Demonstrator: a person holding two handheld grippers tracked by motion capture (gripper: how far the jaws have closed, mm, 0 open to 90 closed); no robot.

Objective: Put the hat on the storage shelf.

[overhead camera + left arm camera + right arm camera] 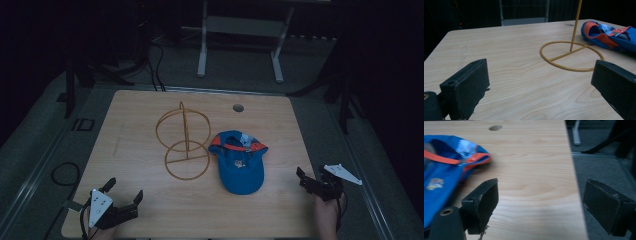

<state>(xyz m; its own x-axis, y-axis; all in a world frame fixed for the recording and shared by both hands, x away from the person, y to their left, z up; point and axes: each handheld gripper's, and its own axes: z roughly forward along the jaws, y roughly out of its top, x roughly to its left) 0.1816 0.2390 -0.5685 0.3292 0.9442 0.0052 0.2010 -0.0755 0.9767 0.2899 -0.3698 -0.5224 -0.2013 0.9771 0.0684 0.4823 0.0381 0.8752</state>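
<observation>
A blue cap [239, 162] with orange trim lies upside down on the wooden table [135, 130], right of centre. To its left stands a yellow wire stand [184, 140] with a ring base and an upright ring. My left gripper [123, 192] rests open at the front left corner, with nothing between its jaws. In the left gripper view the stand's ring base [571, 56] and the cap [610, 35] lie ahead. My right gripper [311, 176] is open at the table's right edge, beside the cap [446, 177].
A round cable hole [238, 107] sits near the table's far edge. Beyond the table stands a white metal frame [240, 35], with cables on the dark floor. A black cable loop [65, 175] lies on the floor at the left.
</observation>
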